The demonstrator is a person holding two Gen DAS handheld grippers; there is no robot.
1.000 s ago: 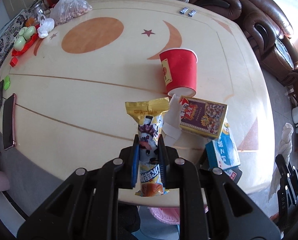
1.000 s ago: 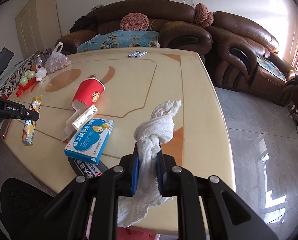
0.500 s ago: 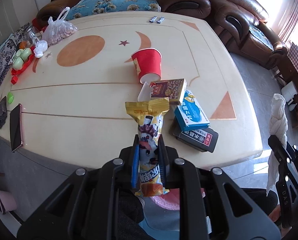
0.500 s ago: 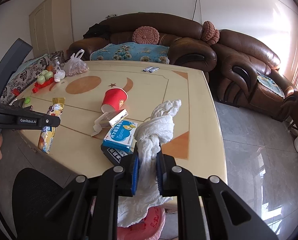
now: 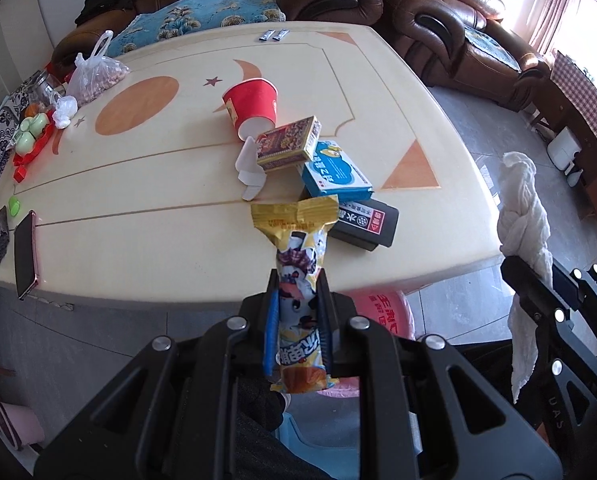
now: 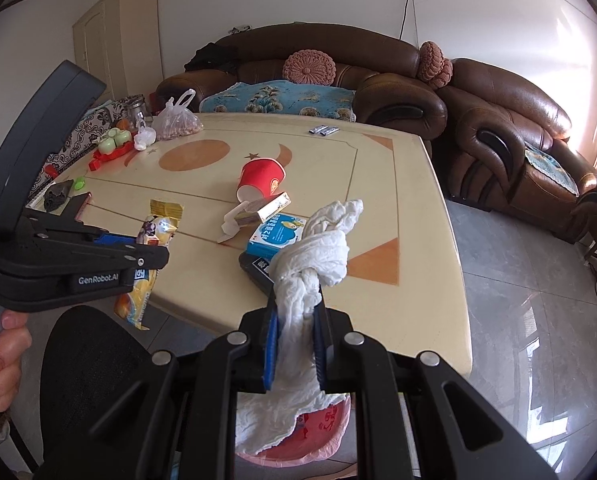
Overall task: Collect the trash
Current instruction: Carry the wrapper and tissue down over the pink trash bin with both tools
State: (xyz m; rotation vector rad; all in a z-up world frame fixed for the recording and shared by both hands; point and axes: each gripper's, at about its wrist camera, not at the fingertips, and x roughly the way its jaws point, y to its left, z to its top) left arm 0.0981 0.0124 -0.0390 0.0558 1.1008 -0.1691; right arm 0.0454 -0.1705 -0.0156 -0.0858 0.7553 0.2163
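Gripping a yellow snack wrapper (image 5: 301,280) between its closed fingers, the left tool (image 5: 297,322) holds it in the air over the near edge of the worktop (image 5: 146,184). On the worktop, from left to right, lie a phone (image 5: 25,254), a tipped red paper cup (image 5: 252,106) and a pile of small boxes (image 5: 322,176). The right tool (image 6: 296,338) is clamped on a knotted white tissue (image 6: 314,256), above a pink bin (image 6: 322,428) on the floor.
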